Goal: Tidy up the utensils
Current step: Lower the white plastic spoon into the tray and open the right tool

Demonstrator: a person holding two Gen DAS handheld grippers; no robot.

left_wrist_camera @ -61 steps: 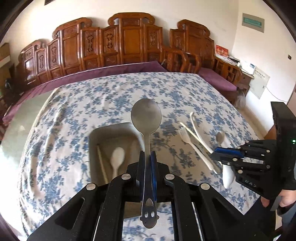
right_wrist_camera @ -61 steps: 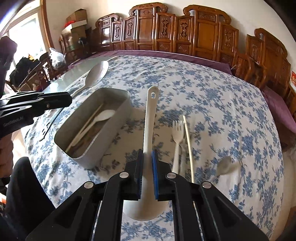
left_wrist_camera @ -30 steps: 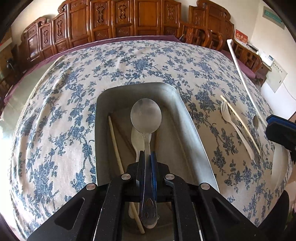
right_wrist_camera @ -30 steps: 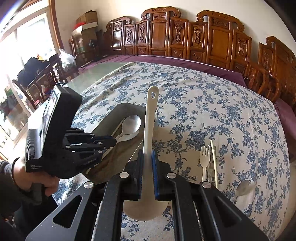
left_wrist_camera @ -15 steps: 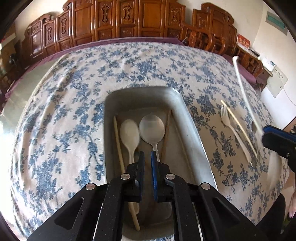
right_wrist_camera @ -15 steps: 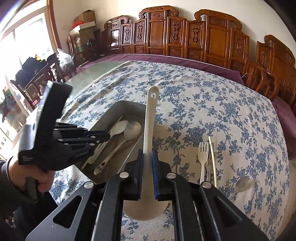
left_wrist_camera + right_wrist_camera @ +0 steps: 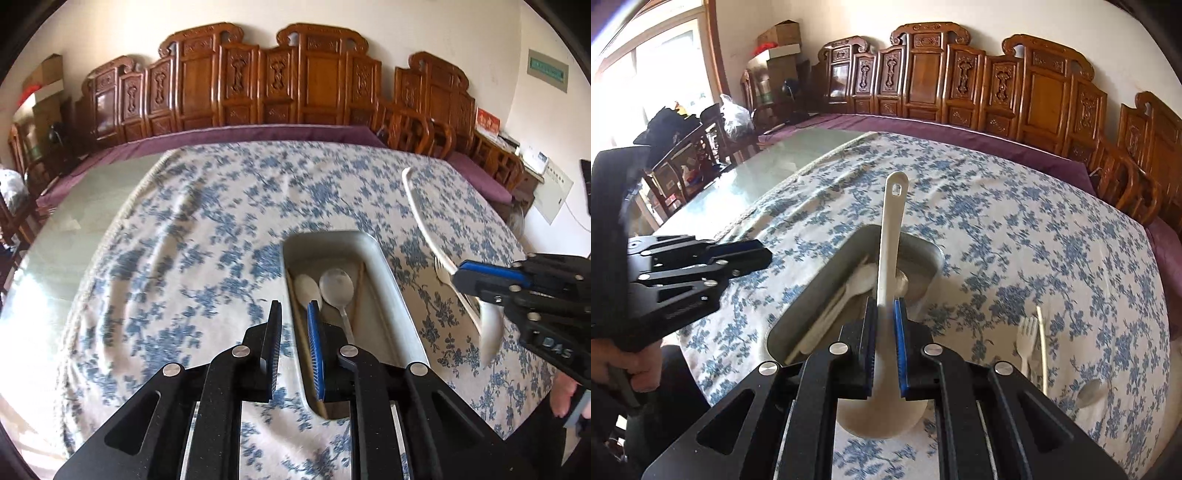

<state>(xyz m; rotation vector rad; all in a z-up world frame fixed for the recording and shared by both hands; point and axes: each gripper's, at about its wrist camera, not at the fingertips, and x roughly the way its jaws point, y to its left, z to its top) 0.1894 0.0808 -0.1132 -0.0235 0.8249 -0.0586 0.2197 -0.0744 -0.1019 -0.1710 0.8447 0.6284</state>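
Note:
A metal tray sits on the blue floral tablecloth. In it lie a metal spoon, a white spoon and chopsticks. My left gripper is open and empty, above the tray's near left rim. My right gripper is shut on a large white ladle, handle pointing forward over the tray; it also shows in the left wrist view. A white fork, a chopstick and a small spoon lie on the cloth to the right.
Carved wooden chairs line the far side of the table. Bare glass tabletop shows to the left beyond the cloth. Cluttered chairs and boxes stand at the far left by a window.
My left gripper let go of the metal spoon into the tray, opened wider and drew back to the left. My right gripper carried the white ladle over the tray.

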